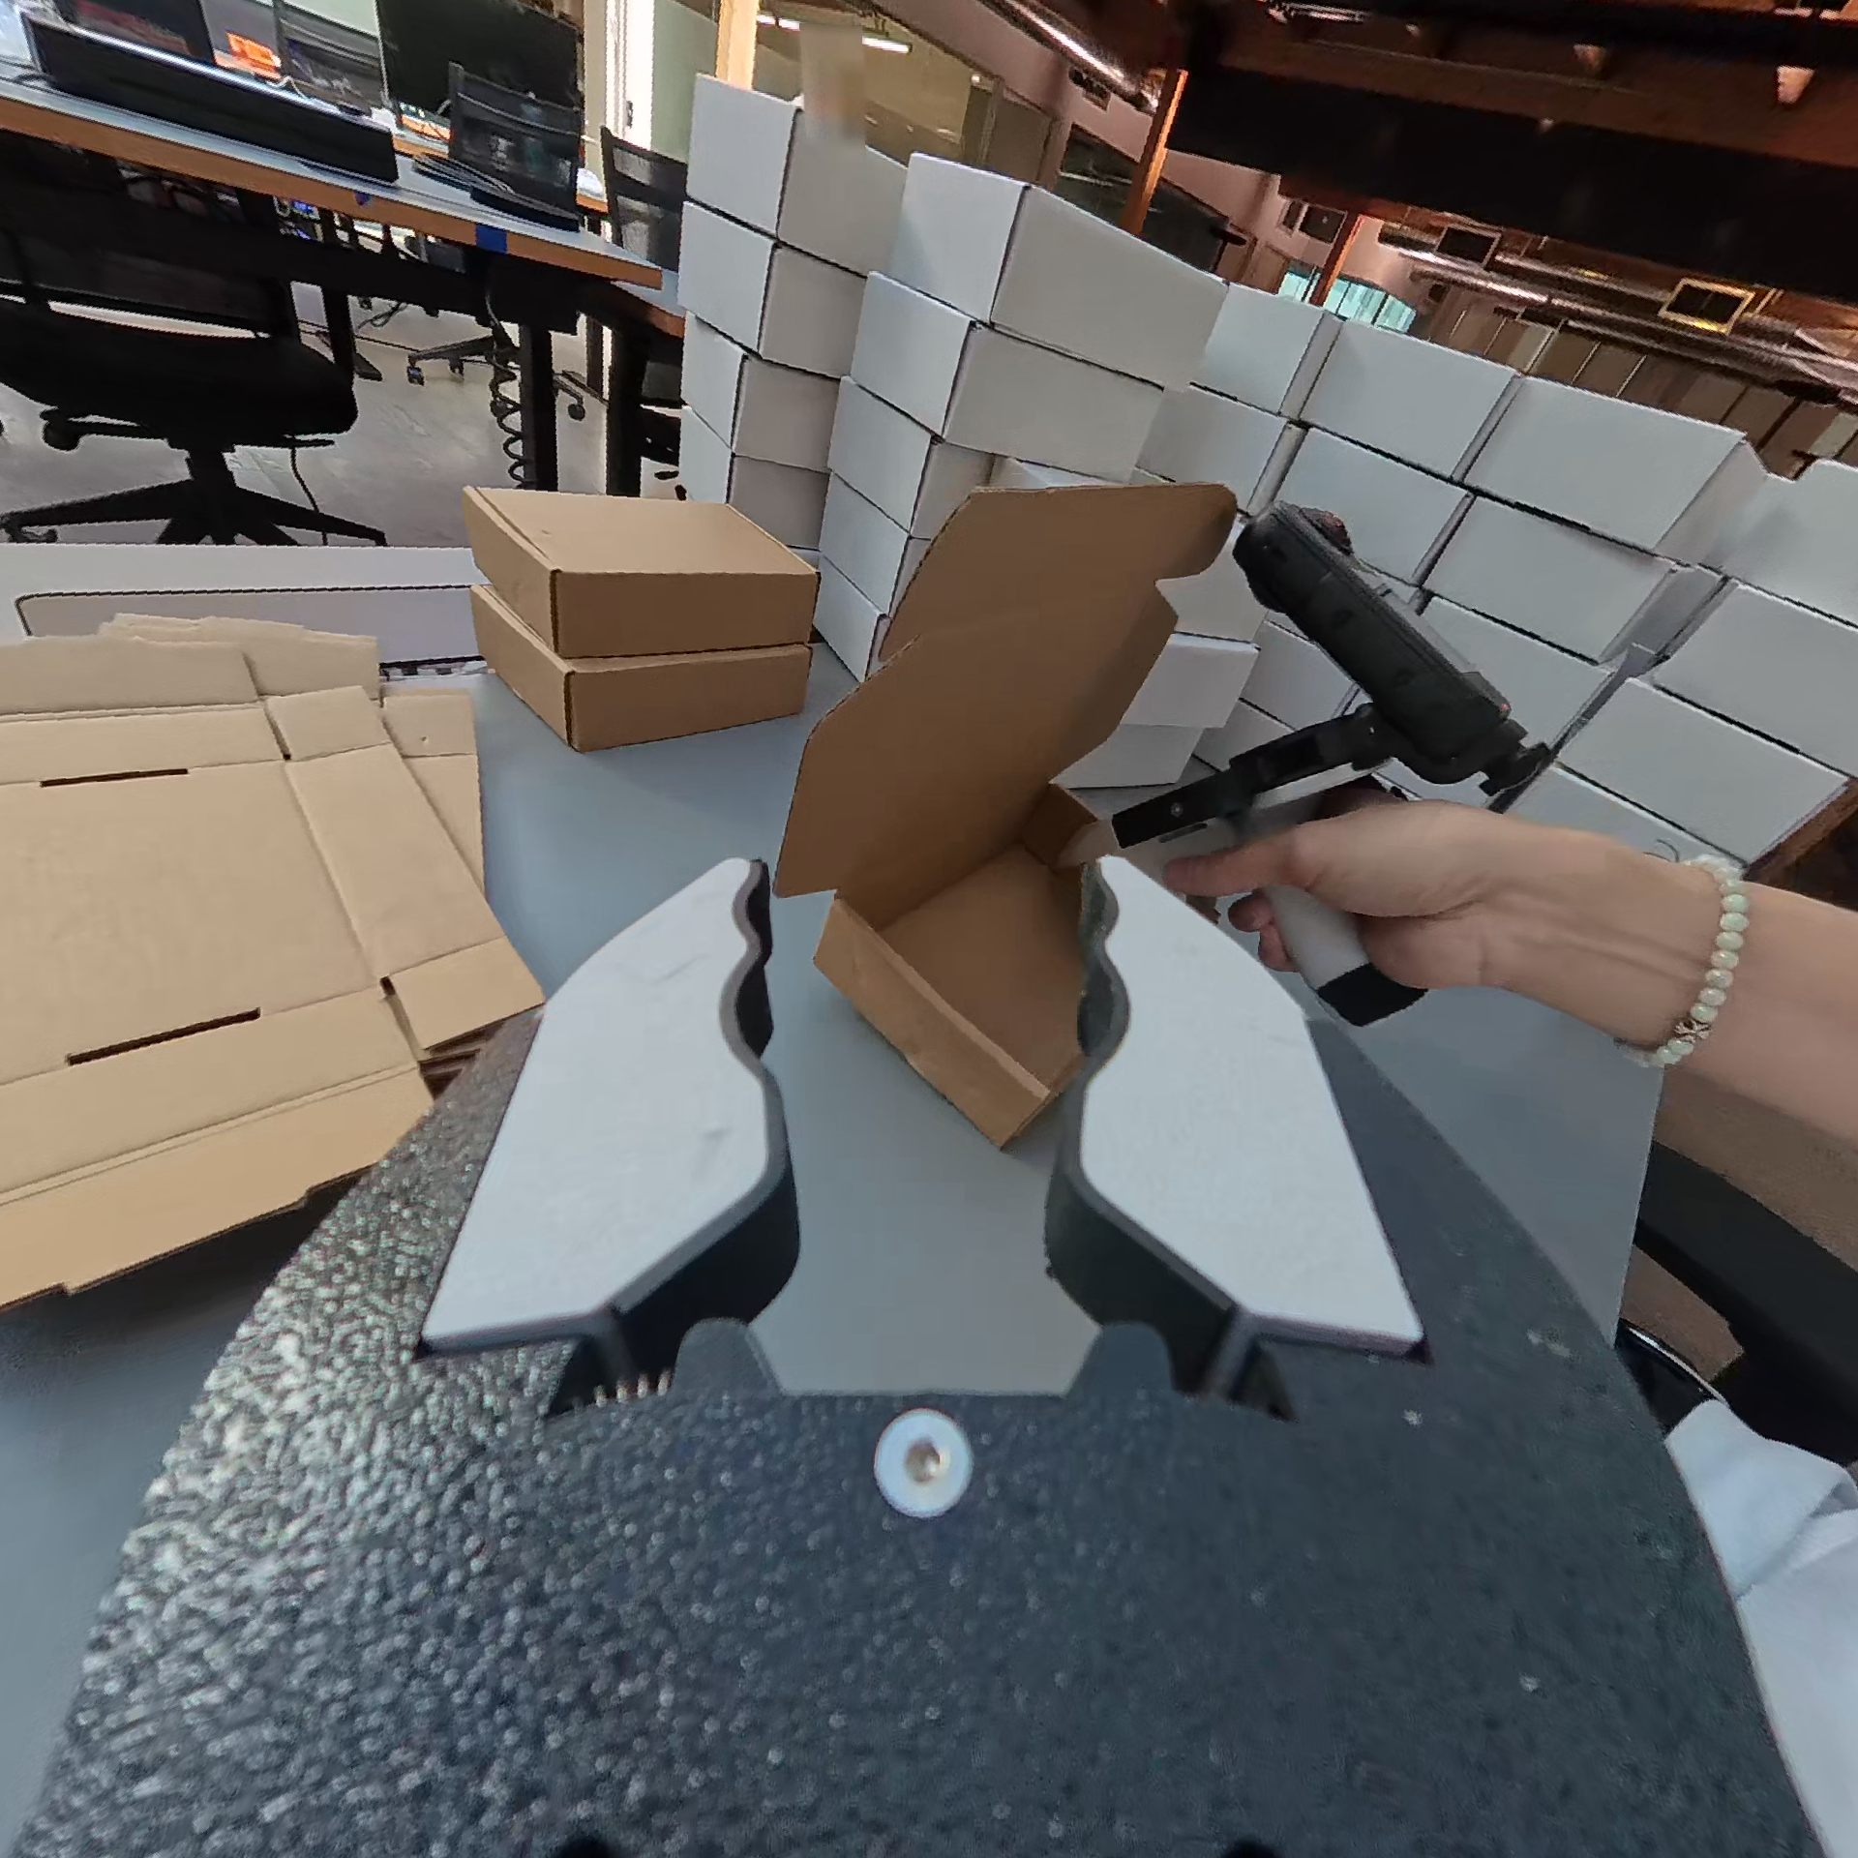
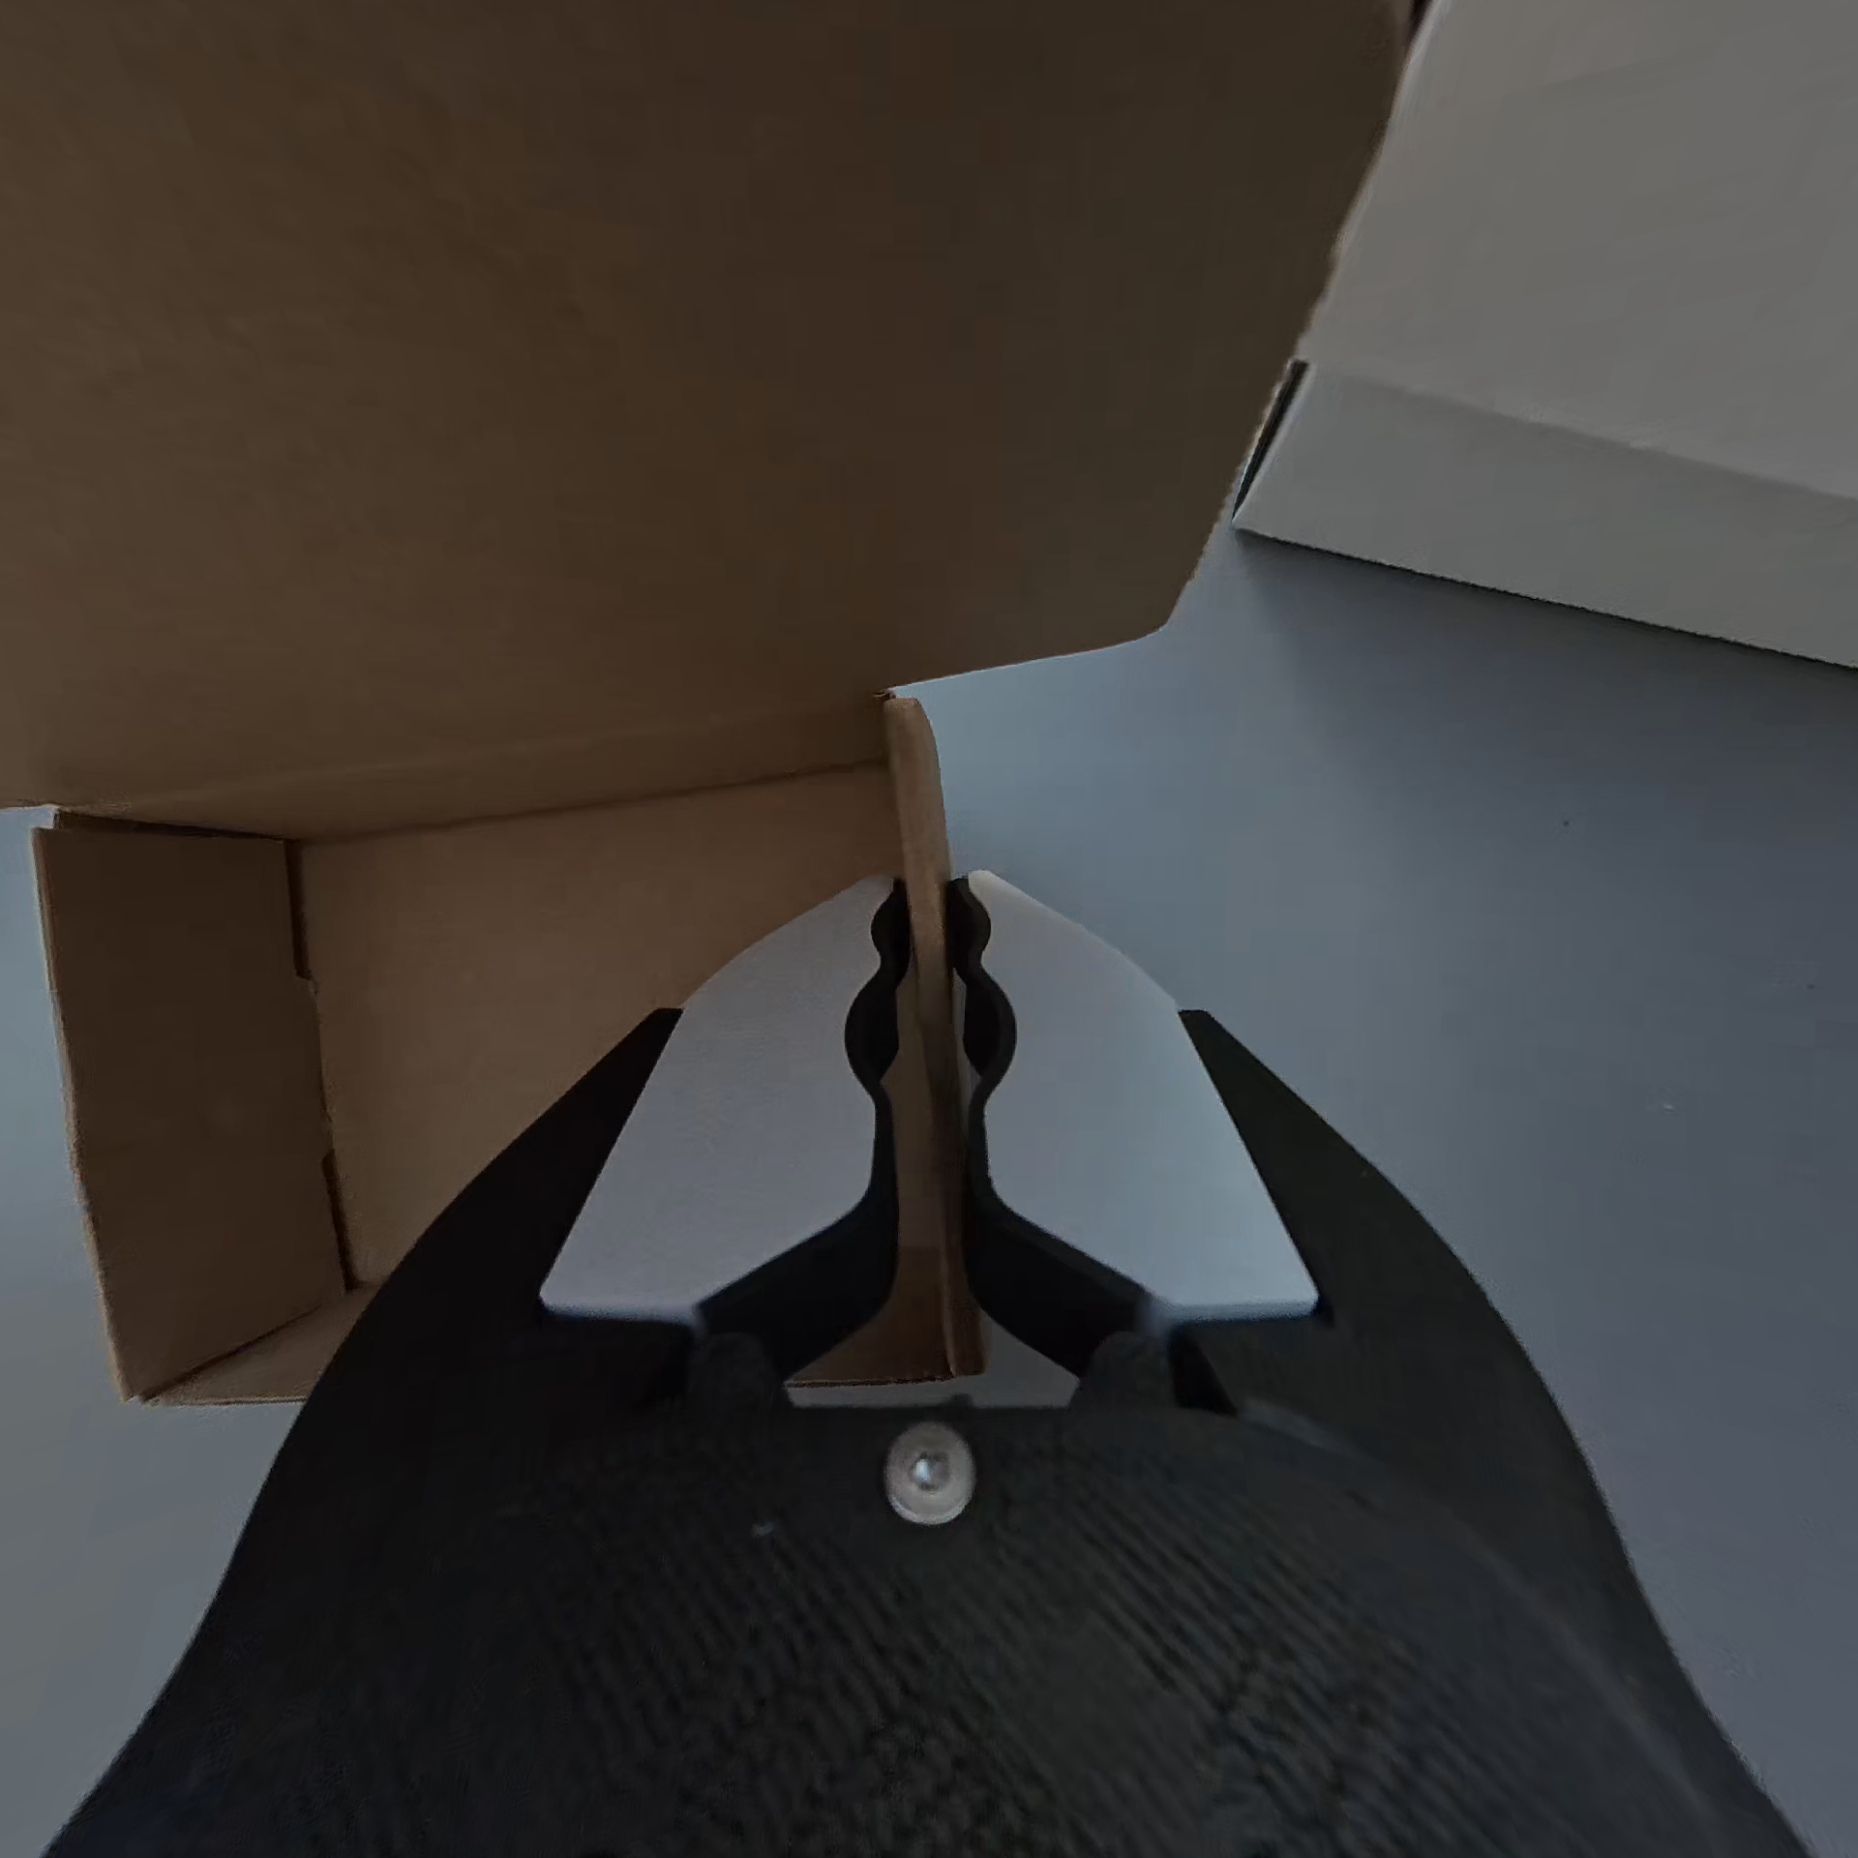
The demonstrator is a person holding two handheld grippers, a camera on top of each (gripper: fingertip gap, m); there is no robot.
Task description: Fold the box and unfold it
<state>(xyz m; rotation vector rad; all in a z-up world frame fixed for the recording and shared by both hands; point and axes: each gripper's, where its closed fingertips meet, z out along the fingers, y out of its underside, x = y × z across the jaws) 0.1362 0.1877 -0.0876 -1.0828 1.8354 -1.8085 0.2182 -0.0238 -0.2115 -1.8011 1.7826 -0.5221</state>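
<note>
Gripping box wall — right gripper, level

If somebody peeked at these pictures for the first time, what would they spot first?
Probably the half-folded brown box in the middle of the grey table, lid sticking up, with the right tongs pinching its side wall. Next, the wall of white boxes behind it, and the flat cardboard sheets stacked at the left.
</note>
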